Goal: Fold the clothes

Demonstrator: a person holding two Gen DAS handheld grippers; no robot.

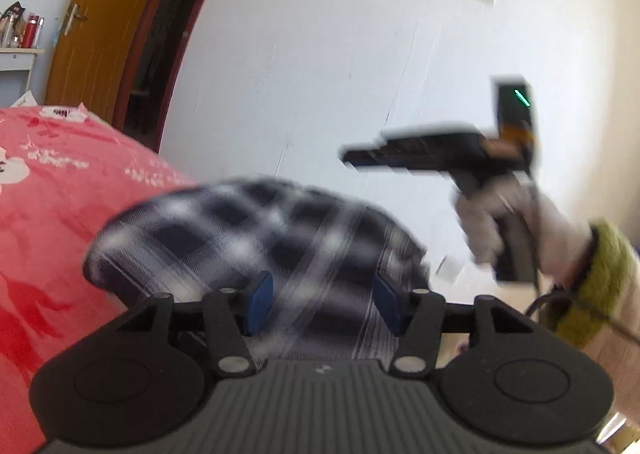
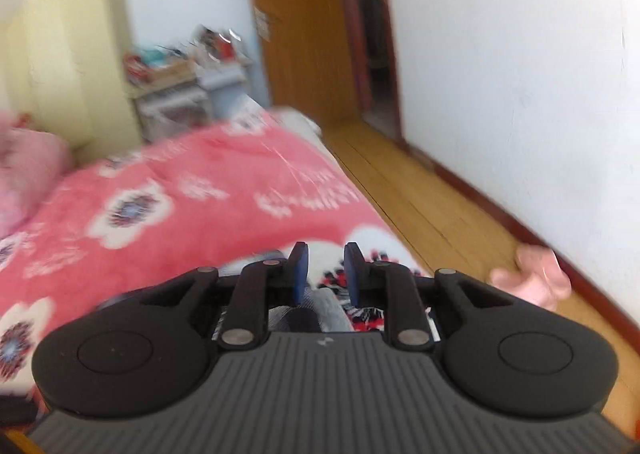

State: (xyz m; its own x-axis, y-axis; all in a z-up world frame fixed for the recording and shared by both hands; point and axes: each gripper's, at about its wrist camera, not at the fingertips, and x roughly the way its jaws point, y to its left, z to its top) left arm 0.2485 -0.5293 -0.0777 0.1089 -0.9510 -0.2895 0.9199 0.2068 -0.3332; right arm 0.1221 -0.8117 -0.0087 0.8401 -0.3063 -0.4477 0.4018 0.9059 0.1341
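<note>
The left gripper (image 1: 323, 304) has its blue pads (image 1: 260, 302) spread fairly wide, and a bunched fold of the dark checked shirt (image 1: 256, 238) fills the space between them. The picture is blurred, so whether the pads press on the cloth or merely stand beside it cannot be told. The shirt is dark blue with white lines, heaped in a rounded mound just beyond the left gripper, at the near right edge of the red flowered bedspread (image 1: 52, 182).

To the right and higher, the right gripper (image 1: 352, 158) is seen side-on in the left wrist view, held in a hand in a pale glove (image 1: 508, 222) with a green cuff (image 1: 600, 274) at the wrist. It hangs in the air against the white wall (image 1: 320, 54), apart from the shirt.

In the right wrist view, the right gripper (image 2: 325, 270) has its pads close together with a narrow gap between them, and nothing is caught there: it is released. A bit of the checked shirt (image 2: 308, 314) shows low down behind the pads, near the body of the tool. Beyond lies the bedspread (image 2: 192, 190) with white flowers, a pink pillow (image 2: 28, 170) at the far left, a wooden floor (image 2: 432, 214) along the right, and a brown door (image 2: 304, 34) far off. A pink slipper-like thing (image 2: 532, 278) lies on the floor by the wall
</note>
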